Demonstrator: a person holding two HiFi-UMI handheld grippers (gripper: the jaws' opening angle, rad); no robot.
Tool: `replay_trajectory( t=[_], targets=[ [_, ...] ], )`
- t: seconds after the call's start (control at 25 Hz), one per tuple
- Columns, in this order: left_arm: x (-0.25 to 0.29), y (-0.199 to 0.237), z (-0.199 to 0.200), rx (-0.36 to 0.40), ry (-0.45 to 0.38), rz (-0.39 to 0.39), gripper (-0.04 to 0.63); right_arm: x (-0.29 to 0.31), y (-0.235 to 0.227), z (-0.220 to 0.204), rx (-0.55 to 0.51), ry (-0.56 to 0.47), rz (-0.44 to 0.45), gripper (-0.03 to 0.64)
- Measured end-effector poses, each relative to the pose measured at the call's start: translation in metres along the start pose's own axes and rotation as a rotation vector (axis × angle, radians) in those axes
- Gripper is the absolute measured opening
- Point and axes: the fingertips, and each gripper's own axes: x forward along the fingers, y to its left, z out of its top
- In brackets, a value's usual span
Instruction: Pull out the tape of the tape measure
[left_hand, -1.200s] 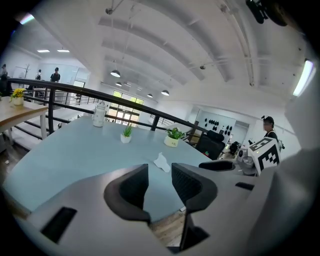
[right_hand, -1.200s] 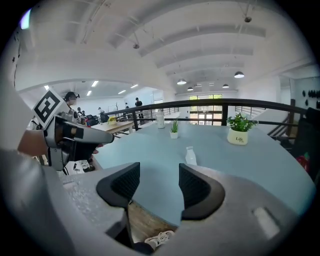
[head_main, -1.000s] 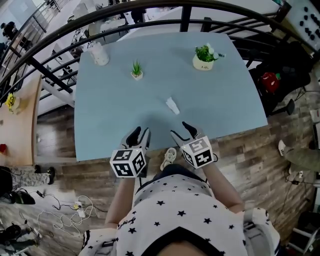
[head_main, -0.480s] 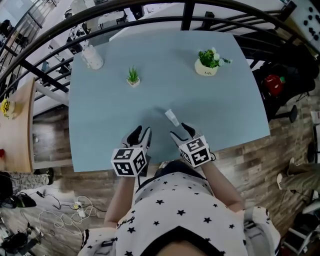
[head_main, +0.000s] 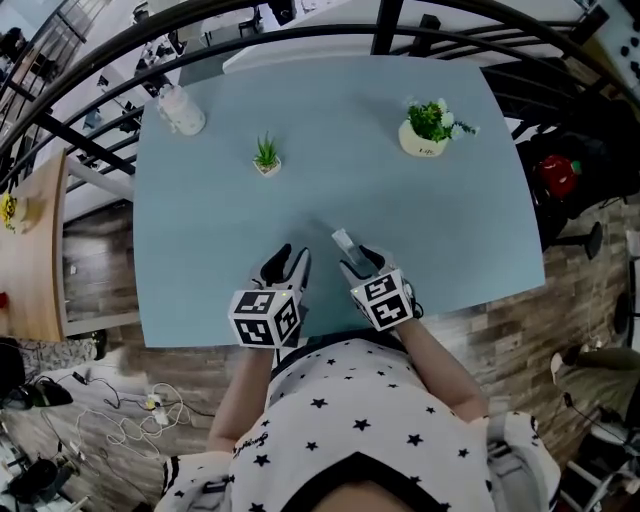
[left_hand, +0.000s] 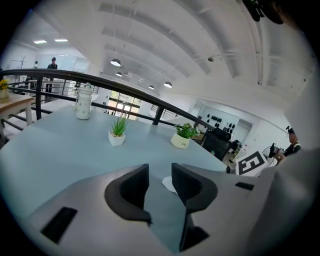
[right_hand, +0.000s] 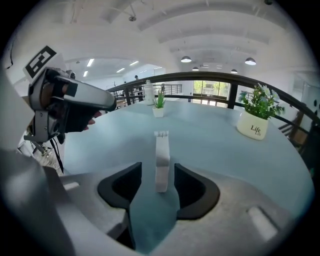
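The fingers (right_hand: 192, 189) of the right gripper (right_hand: 157, 175) are closing from a wide stance. The near end of the tape measure (right_hand: 161, 157) stands between them with a gap on either side, so no pad presses on it. It is a slim white case lying on the blue table (head_main: 200, 250), pointing toward 12 o'clock in the right gripper view. In the head view it lies just off that gripper's tips at 11 o'clock.

The left gripper (left_hand: 160, 176), at 9 o'clock of the right one, has its fingers moderately apart over bare table, with nothing between them.

The step in hand looks like seizing the case; no tape is drawn out yet. Next, the right pads likely need to clamp the case squarely. The left gripper must then find the tape's tab, perhaps the small notch at the far end, though I cannot tell.

Farther off stand a small plant (head_main: 266, 156) at 11 o'clock, a flower pot (head_main: 430, 125) at 1 o'clock, and a white bottle (head_main: 182, 110) at 10 o'clock.
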Motion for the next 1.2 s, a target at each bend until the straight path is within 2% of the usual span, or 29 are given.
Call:
replay_trajectory(
  t=[0.2, 0.4, 0.72, 0.84, 1.04, 1.2],
  targets=[
    [0.013, -0.001, 0.001, 0.005, 0.012, -0.006, 0.137, 0.015, -0.006, -0.006, -0.021, 0.043, 0.002, 0.195],
    [0.023, -0.003, 0.0, 0.009, 0.024, -0.01, 0.137, 0.023, -0.012, -0.007, -0.044, 0.04, 0.005, 0.101],
    [0.032, -0.012, -0.006, 0.028, 0.052, -0.036, 0.137, 0.024, -0.015, -0.004, -0.116, 0.048, 0.007, 0.095],
    [0.034, -0.016, -0.006, 0.032, 0.056, -0.052, 0.137, 0.022, -0.014, -0.003, -0.172, 0.051, 0.008, 0.095],
    [0.038, -0.023, -0.009, 0.045, 0.073, -0.096, 0.137, 0.015, -0.01, 0.002, -0.323, 0.038, 0.005, 0.095],
    [0.042, -0.028, -0.011, 0.051, 0.091, -0.134, 0.135, 0.009, -0.006, 0.009, -0.378, 0.028, 0.014, 0.095]
  ],
)
